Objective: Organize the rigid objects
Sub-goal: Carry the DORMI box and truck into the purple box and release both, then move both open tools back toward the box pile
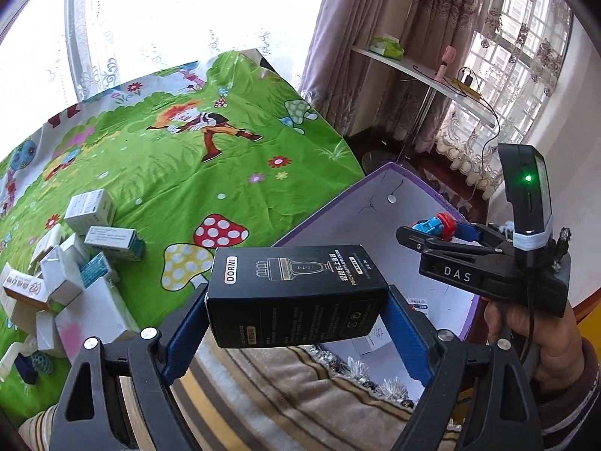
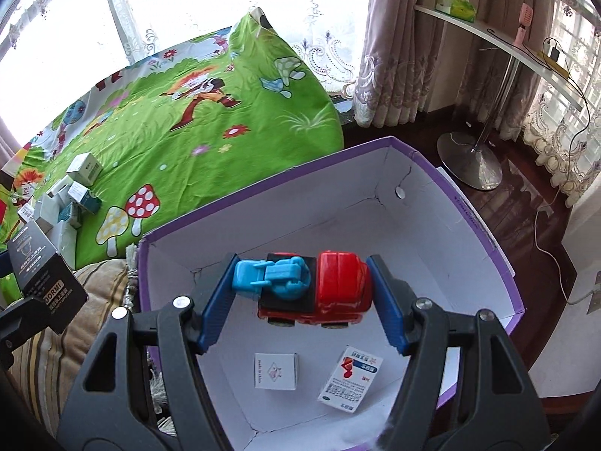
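My left gripper (image 1: 296, 300) is shut on a black DORMI box (image 1: 296, 293), held in the air beside the purple-rimmed white storage box (image 1: 338, 214). My right gripper (image 2: 300, 285) is shut on a red and blue toy truck (image 2: 311, 289), held above the inside of the storage box (image 2: 477, 221). The right gripper with the truck also shows in the left wrist view (image 1: 435, 231). The black box shows at the left edge of the right wrist view (image 2: 41, 270). Two small cartons, one white (image 2: 276, 371) and one red and blue (image 2: 349, 379), lie on the storage box floor.
A pile of several small cartons (image 1: 71, 263) lies on the green cartoon bedsheet (image 1: 188, 158) to the left. A striped blanket (image 1: 285, 394) lies below the grippers. A white shelf on a metal stand (image 2: 484, 127) and curtains stand at the right.
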A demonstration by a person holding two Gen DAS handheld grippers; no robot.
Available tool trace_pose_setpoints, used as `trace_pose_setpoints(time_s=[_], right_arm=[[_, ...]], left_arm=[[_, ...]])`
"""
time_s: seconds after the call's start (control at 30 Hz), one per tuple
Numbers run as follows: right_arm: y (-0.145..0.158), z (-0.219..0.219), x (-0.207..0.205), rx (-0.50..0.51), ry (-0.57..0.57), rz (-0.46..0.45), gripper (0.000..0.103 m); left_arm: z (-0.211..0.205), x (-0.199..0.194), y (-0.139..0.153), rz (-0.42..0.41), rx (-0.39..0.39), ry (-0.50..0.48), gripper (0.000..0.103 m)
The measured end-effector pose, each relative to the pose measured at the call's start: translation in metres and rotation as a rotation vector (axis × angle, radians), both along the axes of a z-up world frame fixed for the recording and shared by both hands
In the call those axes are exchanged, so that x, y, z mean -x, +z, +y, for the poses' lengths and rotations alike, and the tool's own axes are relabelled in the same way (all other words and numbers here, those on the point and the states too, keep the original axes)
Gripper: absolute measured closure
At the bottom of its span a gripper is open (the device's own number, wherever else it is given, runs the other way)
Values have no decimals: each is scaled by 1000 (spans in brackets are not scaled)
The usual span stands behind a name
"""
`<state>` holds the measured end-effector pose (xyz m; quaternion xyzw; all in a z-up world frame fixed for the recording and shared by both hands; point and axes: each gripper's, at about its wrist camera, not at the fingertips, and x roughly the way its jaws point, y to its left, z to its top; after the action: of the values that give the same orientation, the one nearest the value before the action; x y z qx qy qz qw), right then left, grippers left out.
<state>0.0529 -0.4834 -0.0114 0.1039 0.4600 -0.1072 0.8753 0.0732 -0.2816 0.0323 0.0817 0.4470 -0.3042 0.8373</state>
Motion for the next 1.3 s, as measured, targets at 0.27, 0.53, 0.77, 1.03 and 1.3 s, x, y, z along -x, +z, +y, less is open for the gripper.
trace_pose_setpoints(time_s=[0.27,0.53,0.77,1.03,1.3], right_arm=[[-11,-18,1,19,-38,-9,32],[-13,-25,4,3,-56,-6,22],[-6,-13,4,-4,-32,3,22],[8,14,3,-11,41,2,21],[31,52,-8,-8,127,-25,21]], left_arm=[[-39,-13,-12,71,10,-64,12],[-31,-26,-20,141,56,-3,8],[-6,-21,-13,134,103,39,8],[41,-8,2,59,148,120,8],[97,2,9,15,183,201,8]])
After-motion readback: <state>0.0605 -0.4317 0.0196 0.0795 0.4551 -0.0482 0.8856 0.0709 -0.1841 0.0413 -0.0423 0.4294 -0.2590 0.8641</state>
